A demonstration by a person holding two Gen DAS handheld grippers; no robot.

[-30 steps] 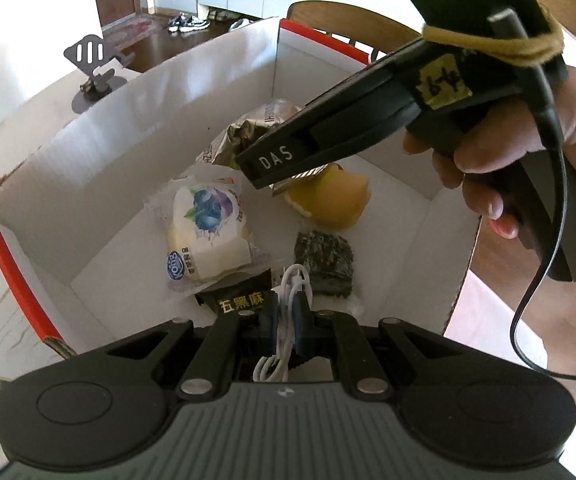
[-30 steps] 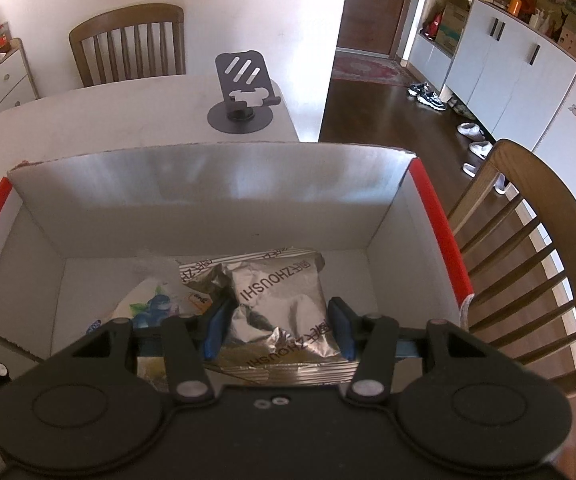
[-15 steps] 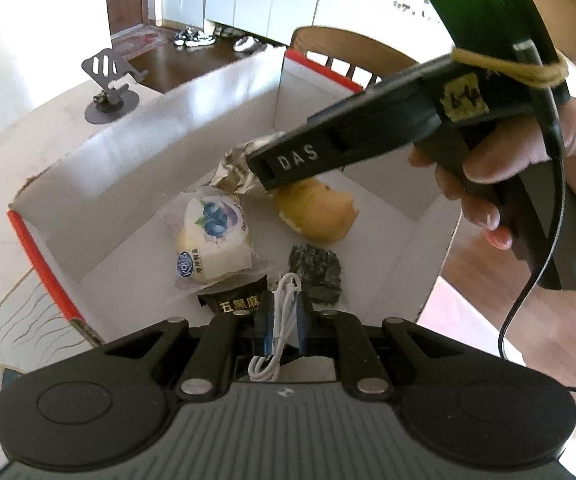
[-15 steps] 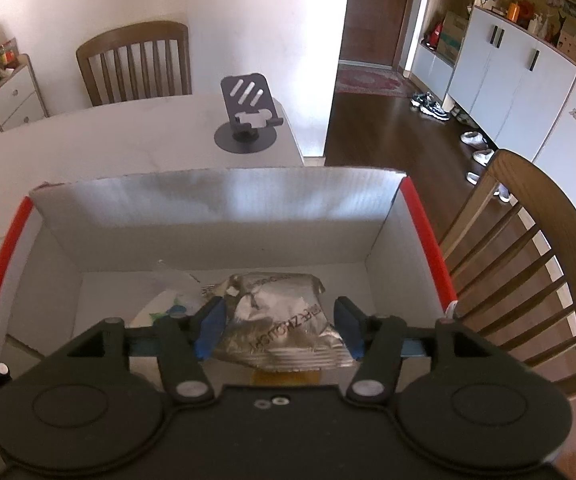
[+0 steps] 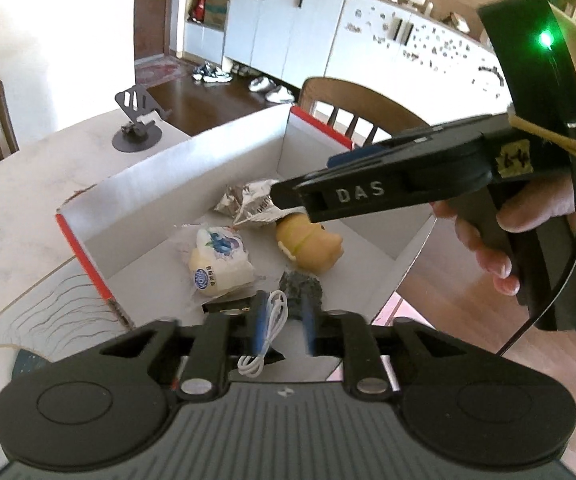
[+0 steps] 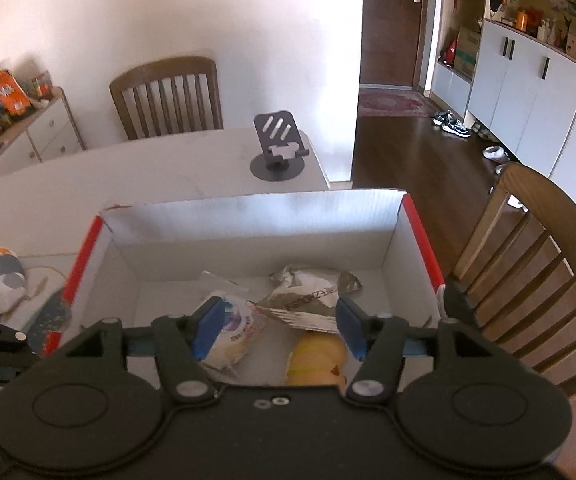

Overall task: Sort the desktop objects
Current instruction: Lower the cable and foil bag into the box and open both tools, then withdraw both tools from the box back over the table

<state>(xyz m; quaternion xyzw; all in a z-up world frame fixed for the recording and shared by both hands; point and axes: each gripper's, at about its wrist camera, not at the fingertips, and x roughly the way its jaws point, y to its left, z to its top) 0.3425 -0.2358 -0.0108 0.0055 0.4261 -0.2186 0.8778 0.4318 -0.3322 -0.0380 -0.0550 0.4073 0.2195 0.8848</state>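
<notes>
Our left claw (image 5: 281, 328) is opening, a coiled white cable (image 5: 265, 334) loose between its pads. Our right claw (image 6: 277, 326) is opening above the crinkled silver packet (image 6: 308, 300) in the white box (image 6: 255, 216) on the pale counter (image 6: 127, 172).

Both wrist cams look down, close, sharing box (image 5: 215, 148) (image 6: 255, 220).

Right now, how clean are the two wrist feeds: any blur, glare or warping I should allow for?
Left wrist view: the opening left gripper has motion-smeared blue pads, the wall at upper left is blown out, and straight lines bow. Right wrist view: sharper, the box rim curves, and its far wall shows a soft sheen.
</notes>
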